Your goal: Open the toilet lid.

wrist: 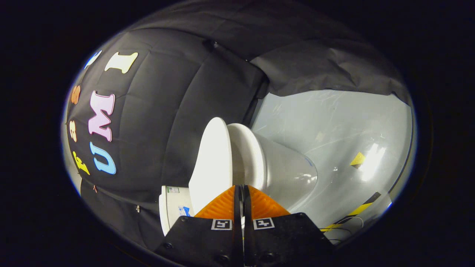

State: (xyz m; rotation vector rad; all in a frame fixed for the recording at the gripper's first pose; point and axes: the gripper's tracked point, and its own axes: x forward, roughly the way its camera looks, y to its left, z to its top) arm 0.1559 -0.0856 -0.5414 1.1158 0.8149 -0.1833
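The view is tipped sideways. The white toilet lid (211, 163) stands lifted off the seat (248, 154), with a wedge-shaped gap between them. The lid's free rim runs straight into the narrow slit between my fingers. My gripper (241, 188) is shut on that rim, one finger on the lid's outer face and the other on the side facing the seat. Beyond the seat, the white bowl (291, 172) widens toward the floor. Part of the tank (171, 207), with a small sticker on it, shows beside the lid's hinge end.
The pale glossy floor (334, 122) lies past the bowl, with a yellow marker (358, 159) and a yellow-black striped tape strip (352, 213) on it. Thin cables (347, 224) lie near the tape. The booth's black cloth wall (167, 111) hangs close behind the lid and tank.
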